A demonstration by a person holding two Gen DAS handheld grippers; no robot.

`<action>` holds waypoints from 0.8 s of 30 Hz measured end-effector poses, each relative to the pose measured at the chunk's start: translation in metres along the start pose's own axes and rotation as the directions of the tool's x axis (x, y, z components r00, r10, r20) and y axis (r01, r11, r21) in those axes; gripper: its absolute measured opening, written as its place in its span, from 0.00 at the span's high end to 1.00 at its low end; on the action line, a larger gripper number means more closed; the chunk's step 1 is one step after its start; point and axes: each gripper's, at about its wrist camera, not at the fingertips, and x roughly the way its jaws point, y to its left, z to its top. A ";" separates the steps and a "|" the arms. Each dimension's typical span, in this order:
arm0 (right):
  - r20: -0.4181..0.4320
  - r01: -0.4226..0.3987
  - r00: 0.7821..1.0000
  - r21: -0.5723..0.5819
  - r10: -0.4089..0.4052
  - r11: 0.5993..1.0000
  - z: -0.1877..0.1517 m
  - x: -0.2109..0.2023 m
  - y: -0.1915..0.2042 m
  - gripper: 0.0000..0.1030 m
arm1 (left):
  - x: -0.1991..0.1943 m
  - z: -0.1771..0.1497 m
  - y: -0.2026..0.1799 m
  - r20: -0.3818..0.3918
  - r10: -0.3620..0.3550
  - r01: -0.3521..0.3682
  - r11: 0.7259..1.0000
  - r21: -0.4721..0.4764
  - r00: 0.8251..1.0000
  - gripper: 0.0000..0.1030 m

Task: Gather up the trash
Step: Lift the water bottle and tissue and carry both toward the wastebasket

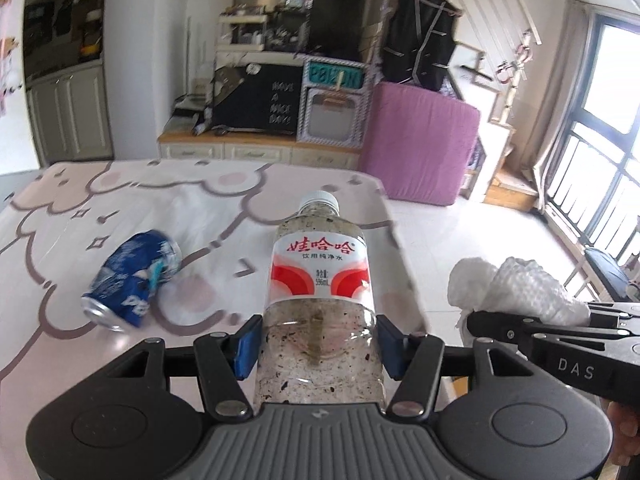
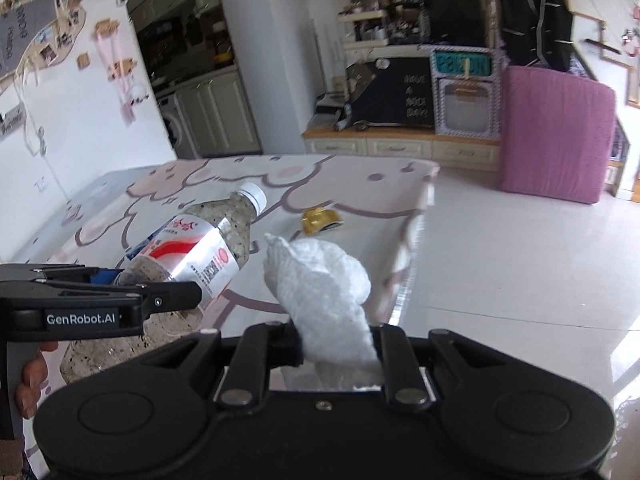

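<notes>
My left gripper (image 1: pixel 318 344) is shut on a clear plastic water bottle (image 1: pixel 320 280) with a red-and-white label and white cap, lifted above the table; its blue pads press on both sides of the dirty lower body. The bottle (image 2: pixel 192 252) also shows in the right wrist view, tilted, with the left gripper (image 2: pixel 116 280) at the left edge. My right gripper (image 2: pixel 338 346) is shut on a crumpled white paper towel (image 2: pixel 320 280). That towel (image 1: pixel 516 288) and the right gripper (image 1: pixel 476 318) appear at the right of the left wrist view. A crushed blue can (image 1: pixel 132 278) lies on the table.
The table (image 1: pixel 120 200) wears a pink-and-white cartoon cloth. A crumpled gold wrapper (image 2: pixel 322 220) lies near its far right edge. White tiled floor (image 2: pixel 520 260) spreads to the right. A pink covered box (image 1: pixel 420 144) and low cabinets (image 1: pixel 256 152) stand beyond.
</notes>
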 end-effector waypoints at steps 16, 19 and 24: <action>0.065 0.180 0.980 0.128 -0.189 0.975 -0.065 -0.094 -0.101 0.83 | 0.006 -0.038 -0.130 0.000 -0.165 0.165 0.981 0.099 0.986 0.43; 0.055 0.214 0.973 0.159 -0.225 0.964 -0.080 -0.105 -0.123 0.83 | 0.016 -0.048 -0.155 -0.029 -0.199 0.201 0.973 0.115 0.980 0.43; 0.016 0.278 0.958 0.212 -0.288 0.937 -0.106 -0.117 -0.165 0.83 | 0.046 -0.067 -0.191 -0.131 -0.242 0.258 0.958 0.123 0.961 0.43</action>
